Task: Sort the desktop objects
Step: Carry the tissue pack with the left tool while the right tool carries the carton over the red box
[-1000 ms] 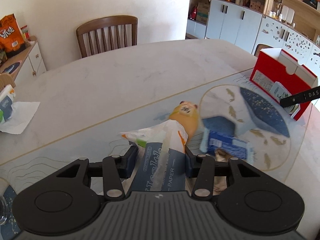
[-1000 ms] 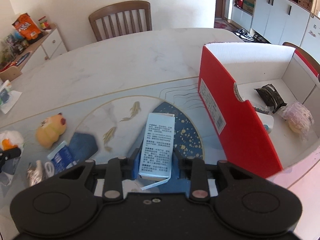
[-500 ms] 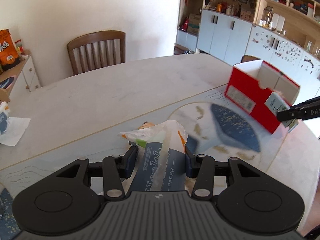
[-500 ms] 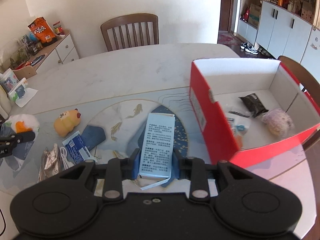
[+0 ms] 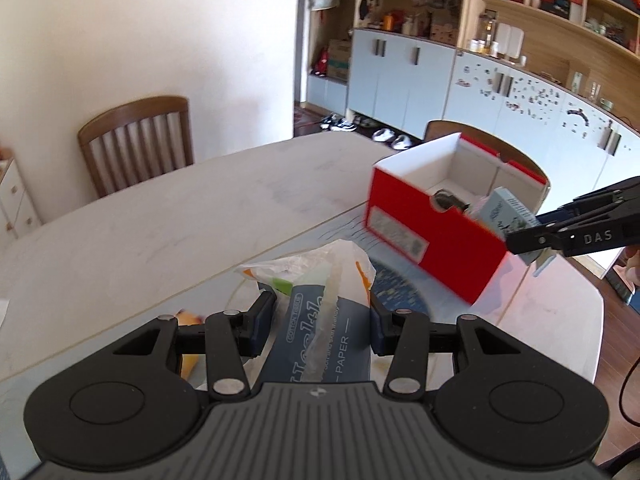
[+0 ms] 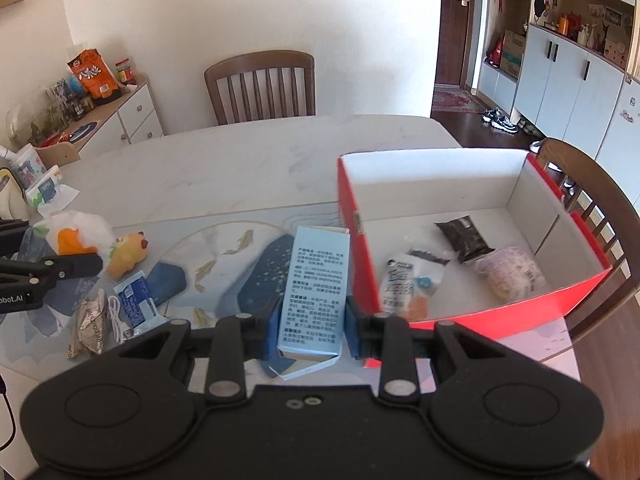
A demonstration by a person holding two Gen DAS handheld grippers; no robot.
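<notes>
Left claw (image 5: 323, 330) clamped on the tissue pack (image 5: 320, 336), which is wrapped in a thin plastic bag; grip unchanged from a second ago. Pack now rides higher above the table (image 5: 160, 220), and the red box (image 5: 432, 236) has swung from far right toward centre of the left view.

Right claw (image 6: 311, 326) pinches the pale blue carton (image 6: 314, 288) by its sides, same hold as before. Carton raised off the table, now beside the box's near red wall; box interior more exposed than earlier, showing a dark packet (image 6: 464, 236), white pouch (image 6: 404, 284) and pinkish bundle (image 6: 512, 272). Yellow plush toy (image 6: 128, 254) remains on the table.
</notes>
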